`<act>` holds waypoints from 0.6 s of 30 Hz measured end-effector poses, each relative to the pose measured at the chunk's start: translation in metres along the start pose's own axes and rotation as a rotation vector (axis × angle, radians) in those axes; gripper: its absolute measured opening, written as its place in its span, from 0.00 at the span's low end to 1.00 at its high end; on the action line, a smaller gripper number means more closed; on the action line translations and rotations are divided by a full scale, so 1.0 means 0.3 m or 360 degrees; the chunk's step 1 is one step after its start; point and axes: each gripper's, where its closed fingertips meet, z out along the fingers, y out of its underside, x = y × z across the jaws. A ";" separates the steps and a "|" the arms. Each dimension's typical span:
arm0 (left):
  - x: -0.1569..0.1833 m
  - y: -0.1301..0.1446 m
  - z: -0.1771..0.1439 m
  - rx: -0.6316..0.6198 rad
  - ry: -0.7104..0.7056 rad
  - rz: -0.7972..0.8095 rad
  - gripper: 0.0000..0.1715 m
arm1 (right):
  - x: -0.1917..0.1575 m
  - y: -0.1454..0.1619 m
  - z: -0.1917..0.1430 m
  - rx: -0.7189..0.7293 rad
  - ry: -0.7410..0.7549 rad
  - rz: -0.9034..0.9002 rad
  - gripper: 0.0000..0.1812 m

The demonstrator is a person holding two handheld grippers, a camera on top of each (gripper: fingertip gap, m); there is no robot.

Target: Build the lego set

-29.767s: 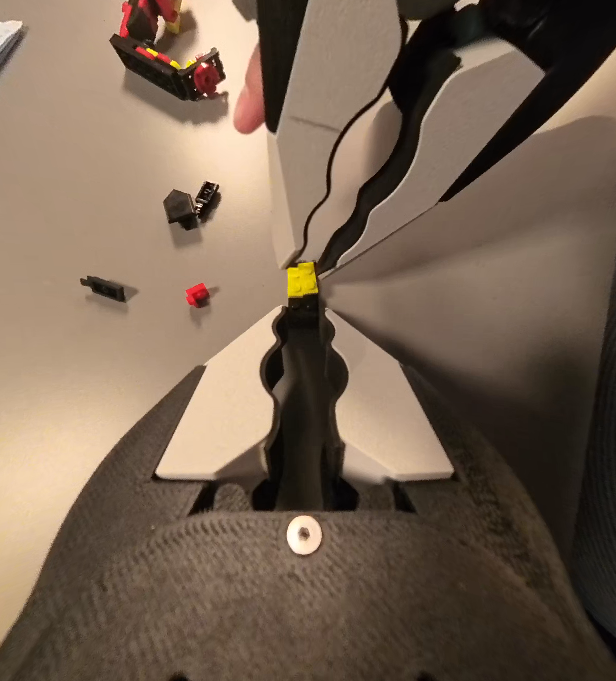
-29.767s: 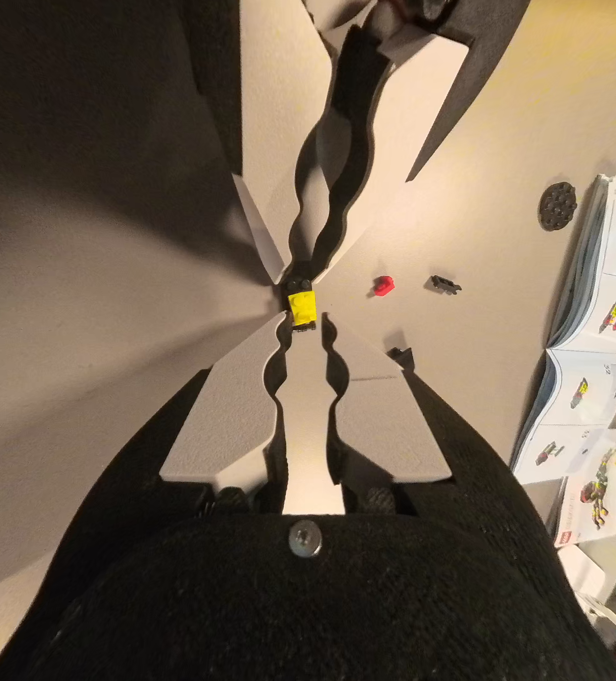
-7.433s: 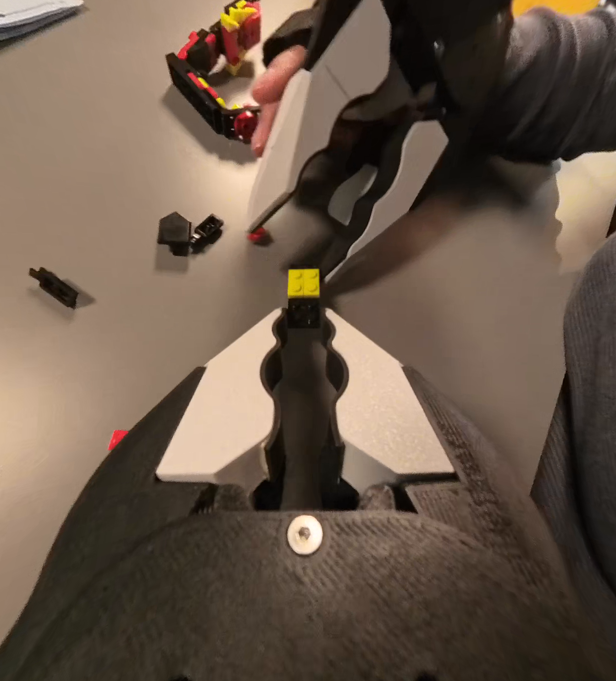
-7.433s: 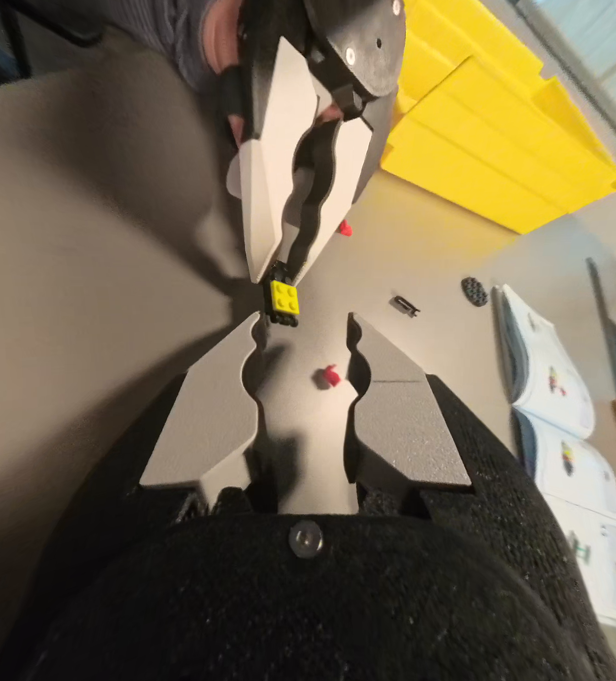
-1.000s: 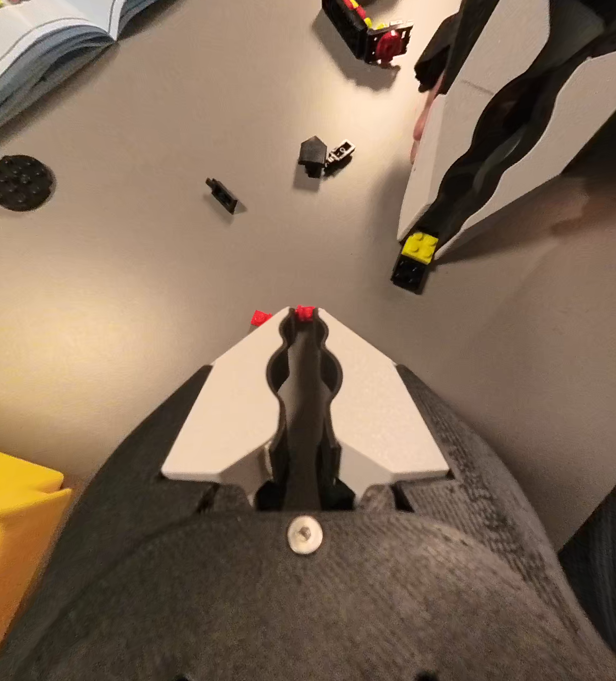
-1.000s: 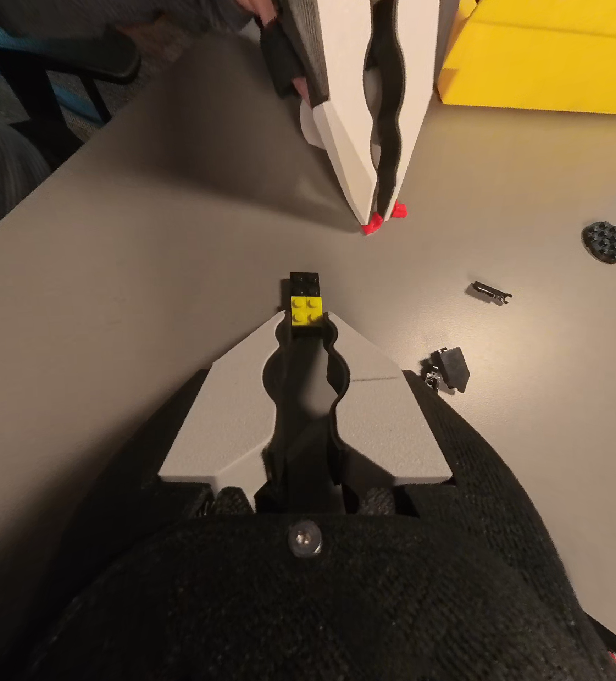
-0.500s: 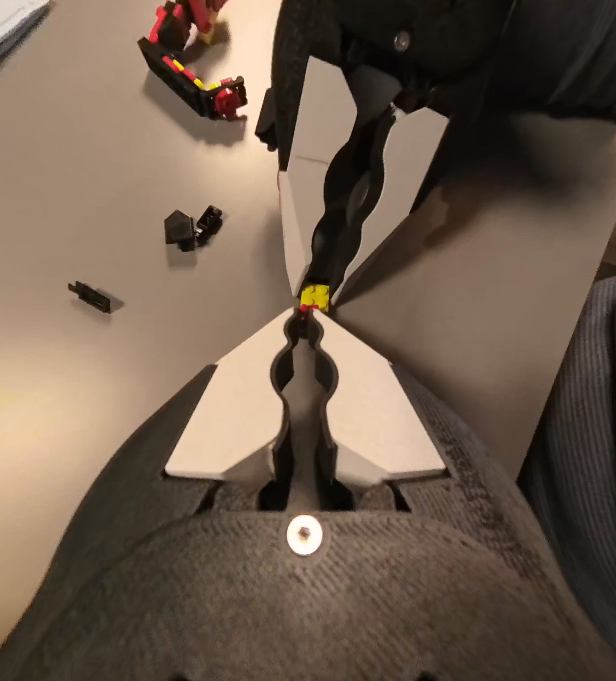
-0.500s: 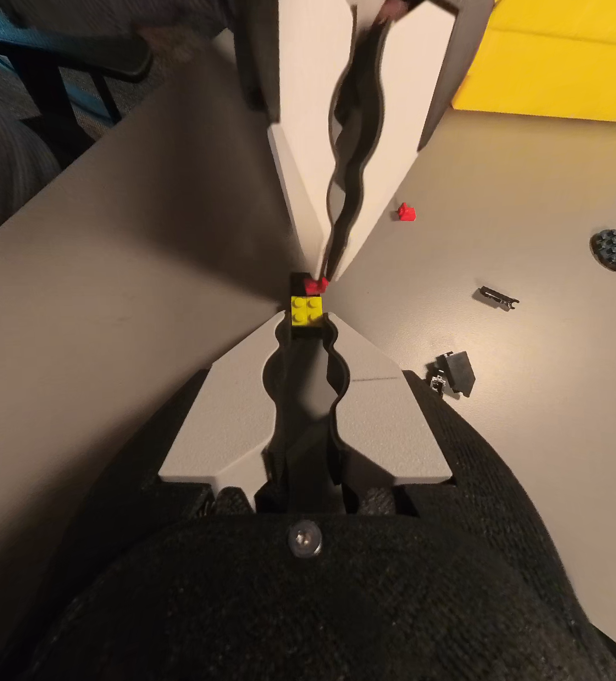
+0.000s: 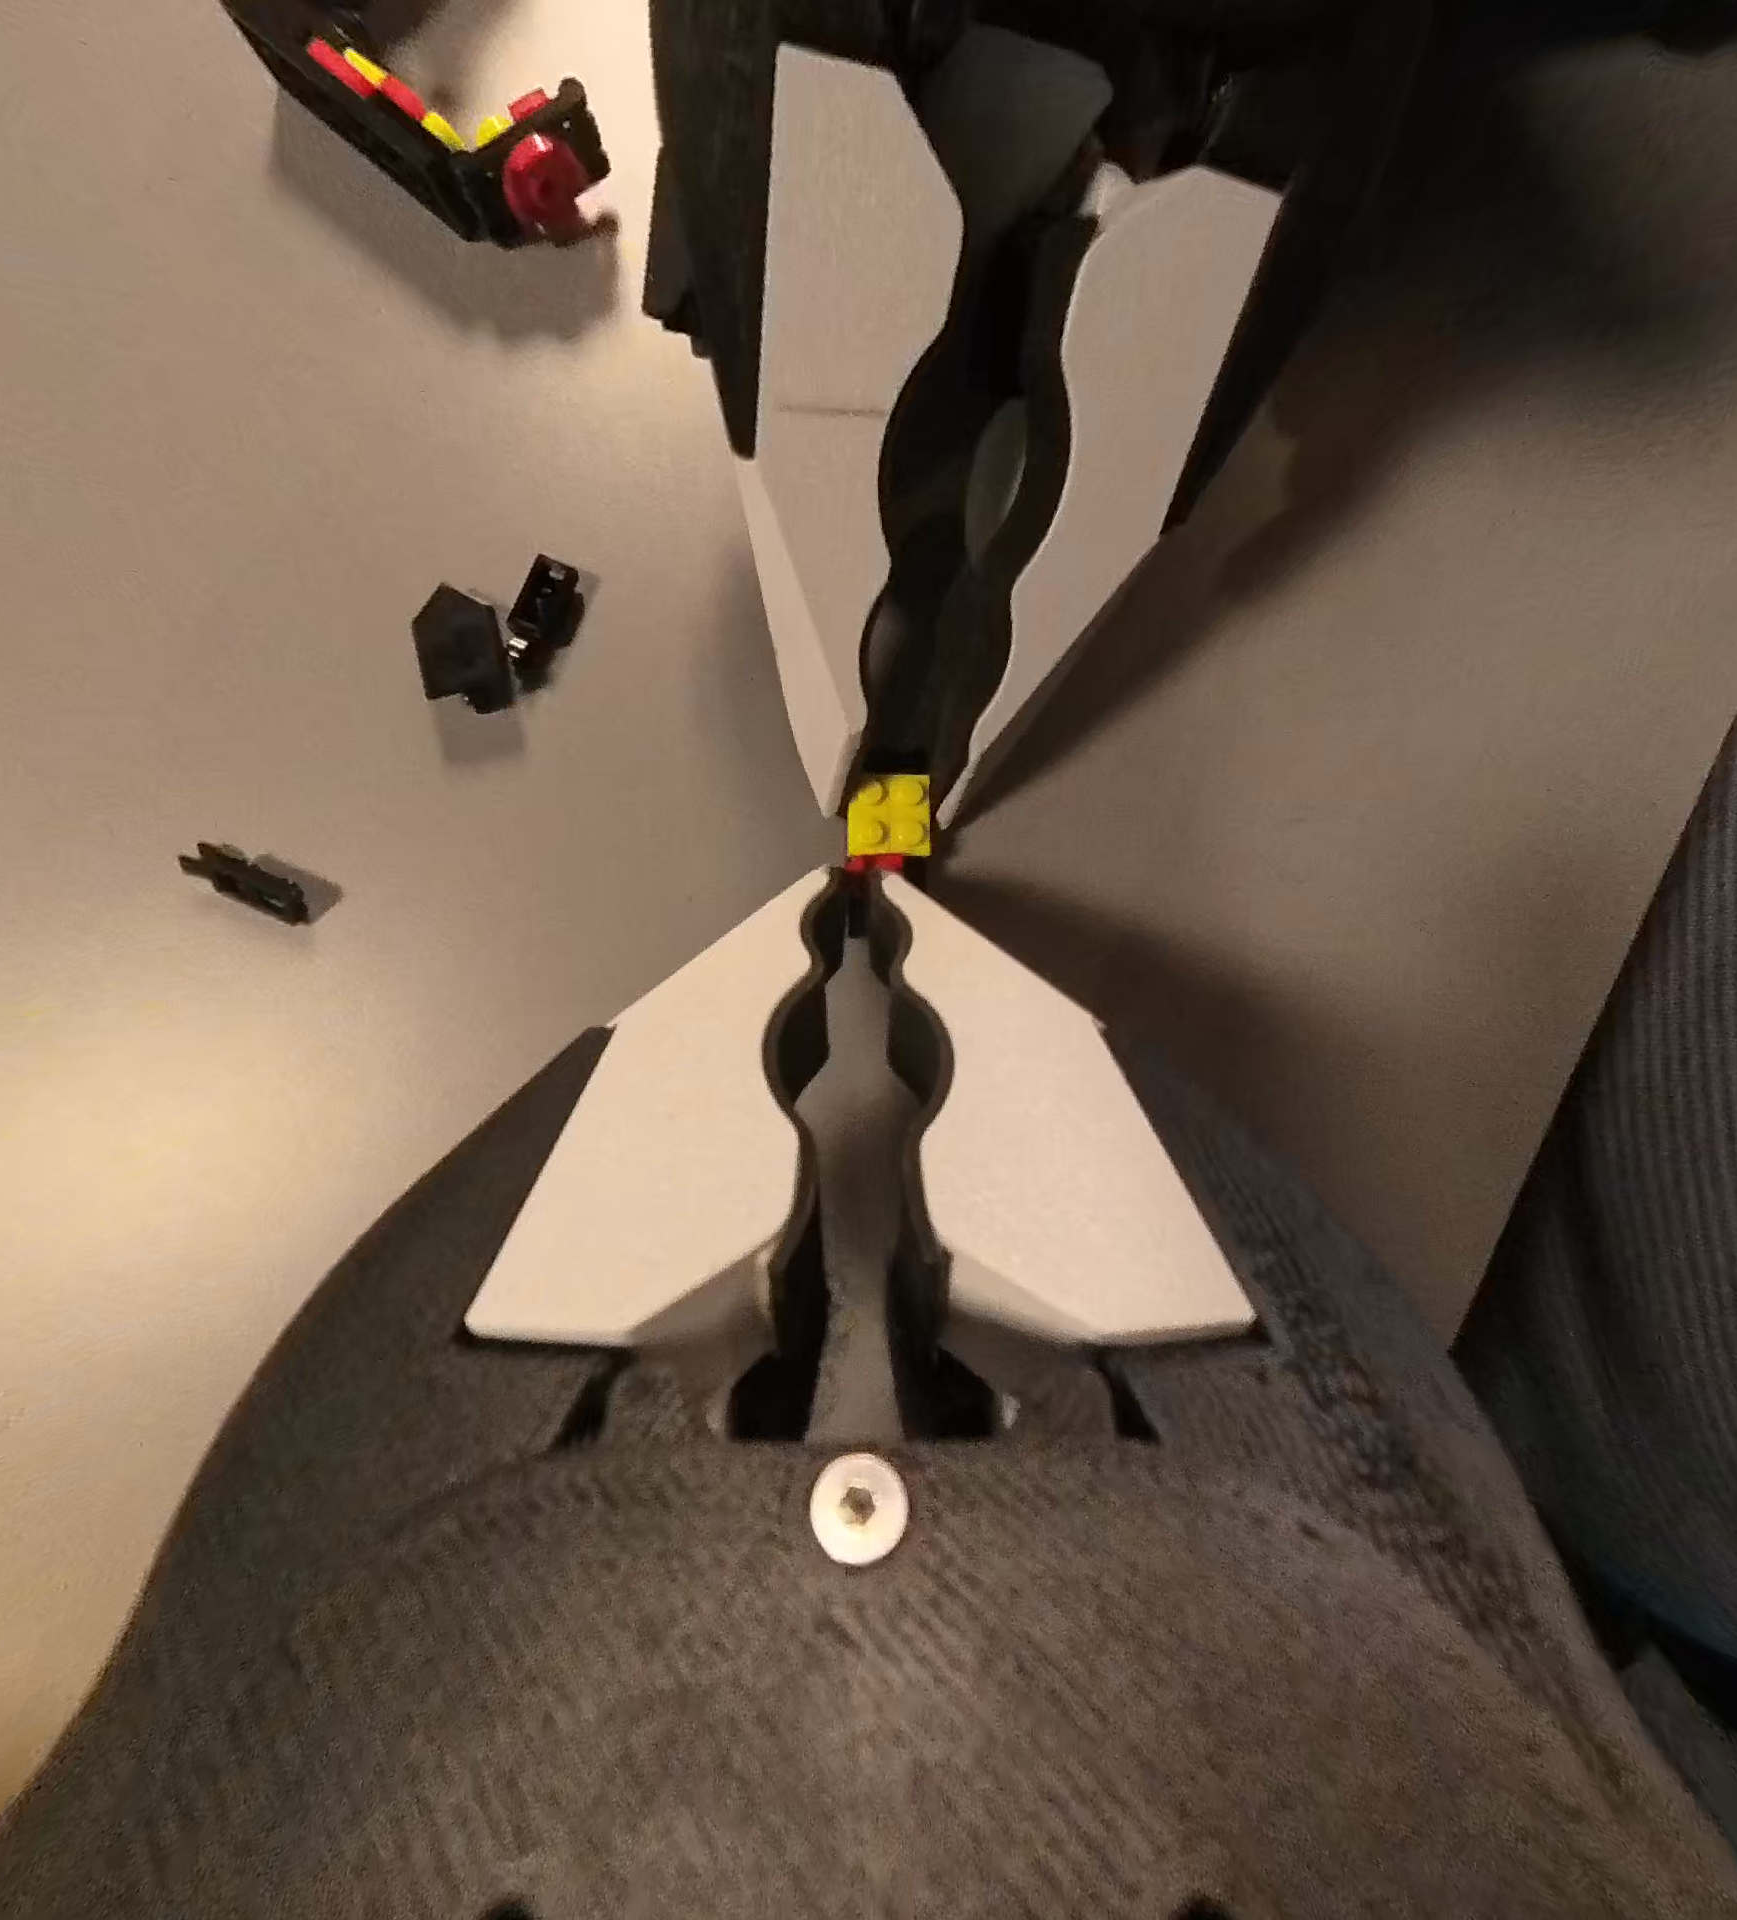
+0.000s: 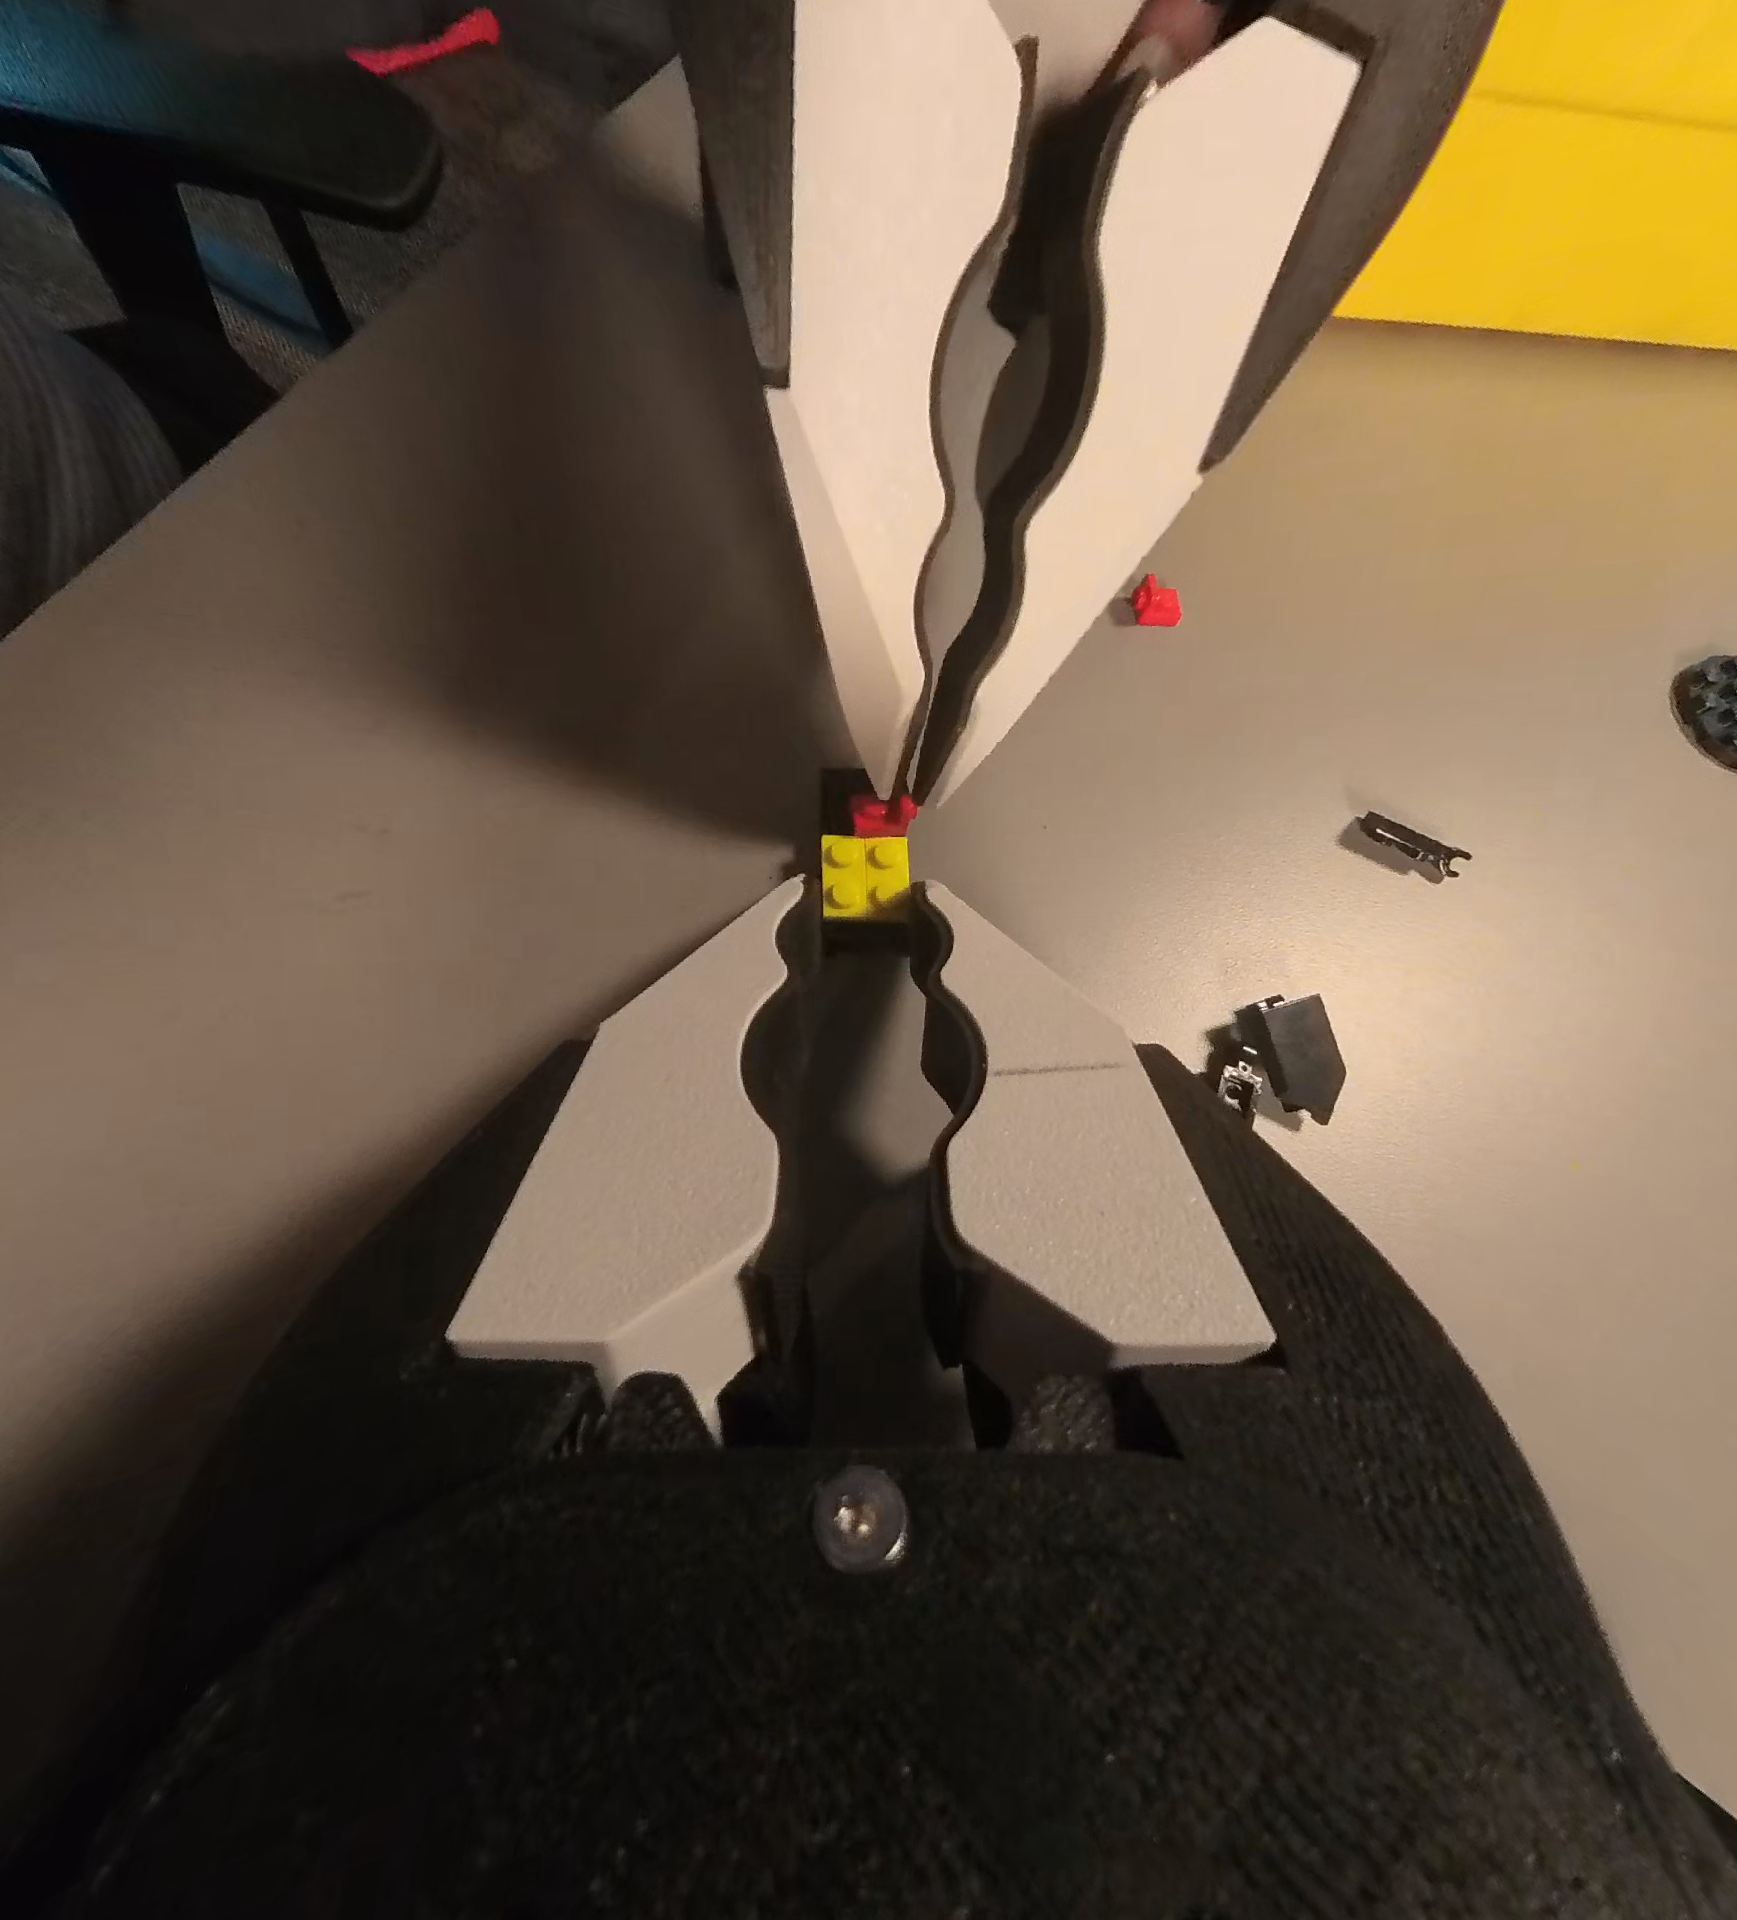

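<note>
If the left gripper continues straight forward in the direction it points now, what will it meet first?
The left gripper, shut on a small red piece, is already tip to tip with the right gripper. Going on, it would likely press into the yellow-and-black brick assembly held there, then the right gripper's fingers.

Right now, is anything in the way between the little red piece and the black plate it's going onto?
Nothing visible. The left tongs hold the small red piece right over the black plate, beside the yellow brick, held by the right tongs.
</note>
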 end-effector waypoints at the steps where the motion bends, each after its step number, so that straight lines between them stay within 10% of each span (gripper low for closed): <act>1: 0.000 0.001 0.000 -0.0024 0.0003 0.0017 0.01 | 0.000 0.000 0.000 0.0000 -0.0001 -0.0001 0.09; 18: -0.002 -0.001 0.000 -0.0177 -0.0013 0.0134 0.06 | -0.005 0.000 -0.001 0.0002 -0.0010 -0.0010 0.09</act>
